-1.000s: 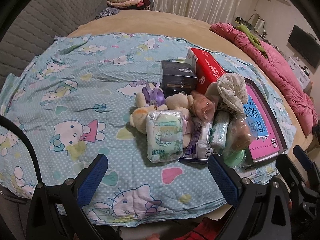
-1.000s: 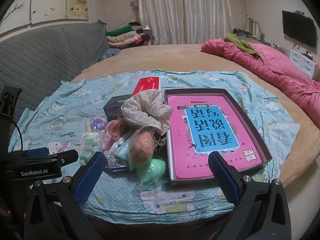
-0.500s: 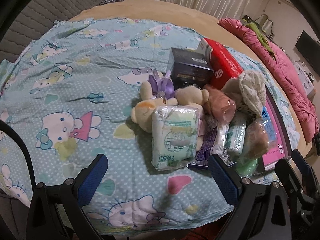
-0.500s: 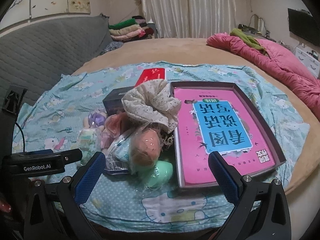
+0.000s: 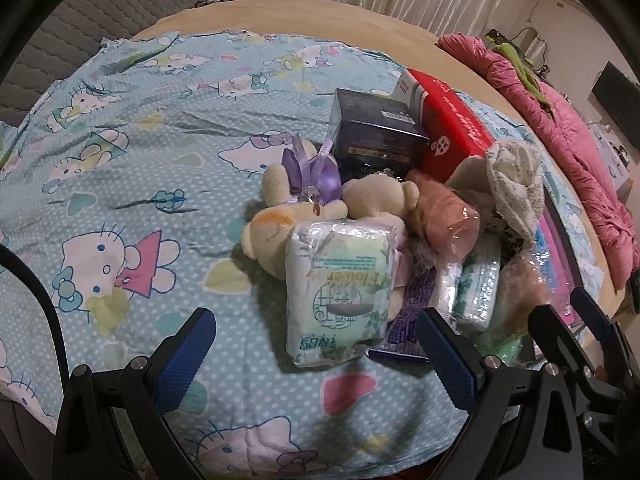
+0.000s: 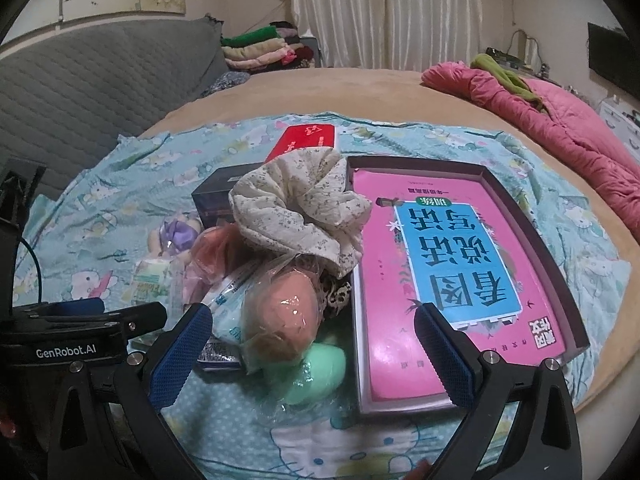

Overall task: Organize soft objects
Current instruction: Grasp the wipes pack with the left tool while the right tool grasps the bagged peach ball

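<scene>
A pile of soft things lies on a blue cartoon-print sheet (image 5: pixel 120 152). In the left wrist view a green-white tissue pack (image 5: pixel 340 288) leans on a cream plush bear (image 5: pixel 280 216) with a purple bow, beside a pink bagged item (image 5: pixel 444 220) and a floral scrunchie (image 5: pixel 516 184). My left gripper (image 5: pixel 316 356) is open and empty just in front of the tissue pack. In the right wrist view the scrunchie (image 6: pixel 304 208) tops the pile over a bagged peach sponge (image 6: pixel 280 312) and a mint one (image 6: pixel 320 368). My right gripper (image 6: pixel 312 352) is open and empty, hovering at these.
A dark box (image 5: pixel 376 136) and a red box (image 5: pixel 452 124) stand behind the pile. A dark tray (image 6: pixel 532 220) holds a pink book (image 6: pixel 452 264) at the right. A pink quilt (image 6: pixel 560 120) lies at the far right, folded clothes (image 6: pixel 260 48) at the back.
Both grippers have moved closer to the pile and tilted down. The left one now faces the tissue pack from nearer. Both stay open, nothing is held.
</scene>
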`<state>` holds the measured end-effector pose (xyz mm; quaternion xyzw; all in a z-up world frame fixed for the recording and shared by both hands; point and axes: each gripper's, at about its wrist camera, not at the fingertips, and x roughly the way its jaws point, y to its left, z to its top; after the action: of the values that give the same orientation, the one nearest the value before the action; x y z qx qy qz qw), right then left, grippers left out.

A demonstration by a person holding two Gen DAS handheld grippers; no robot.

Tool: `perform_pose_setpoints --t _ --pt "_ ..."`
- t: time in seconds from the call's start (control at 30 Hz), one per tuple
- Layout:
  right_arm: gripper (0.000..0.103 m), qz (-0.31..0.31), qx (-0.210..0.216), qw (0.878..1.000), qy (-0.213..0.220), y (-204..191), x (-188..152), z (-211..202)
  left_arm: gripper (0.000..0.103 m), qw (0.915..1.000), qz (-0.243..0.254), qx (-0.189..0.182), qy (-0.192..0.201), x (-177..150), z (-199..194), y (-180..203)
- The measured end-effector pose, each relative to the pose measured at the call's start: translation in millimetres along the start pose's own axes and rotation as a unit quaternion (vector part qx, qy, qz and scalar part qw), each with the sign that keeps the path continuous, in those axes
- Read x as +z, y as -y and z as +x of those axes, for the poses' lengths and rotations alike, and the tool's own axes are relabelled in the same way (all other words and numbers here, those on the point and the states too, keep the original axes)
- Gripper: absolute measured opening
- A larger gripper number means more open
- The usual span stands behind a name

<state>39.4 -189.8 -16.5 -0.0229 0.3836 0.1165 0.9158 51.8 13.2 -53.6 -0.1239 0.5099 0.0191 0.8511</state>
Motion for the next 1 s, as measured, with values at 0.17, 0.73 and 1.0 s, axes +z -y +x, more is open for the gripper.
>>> perform_pose_setpoints --t 0.17,0.73,1.0 --pt "0.081 -0.013 0.014 1.000 -0.003 -4 1 7 0.101 1.0000 -0.002 0.002 -0.008 3 7 1" --pt "0.046 0.004 0.057 0.998 -0.010 6 0 8 0.073 0.9991 -0.026 -0.026 -0.022 3 20 -10" --pt "0.046 0.000 0.072 0.997 0.005 6 0 -3 0.050 0.9979 -0.022 -0.058 -0.019 0 14 -8"
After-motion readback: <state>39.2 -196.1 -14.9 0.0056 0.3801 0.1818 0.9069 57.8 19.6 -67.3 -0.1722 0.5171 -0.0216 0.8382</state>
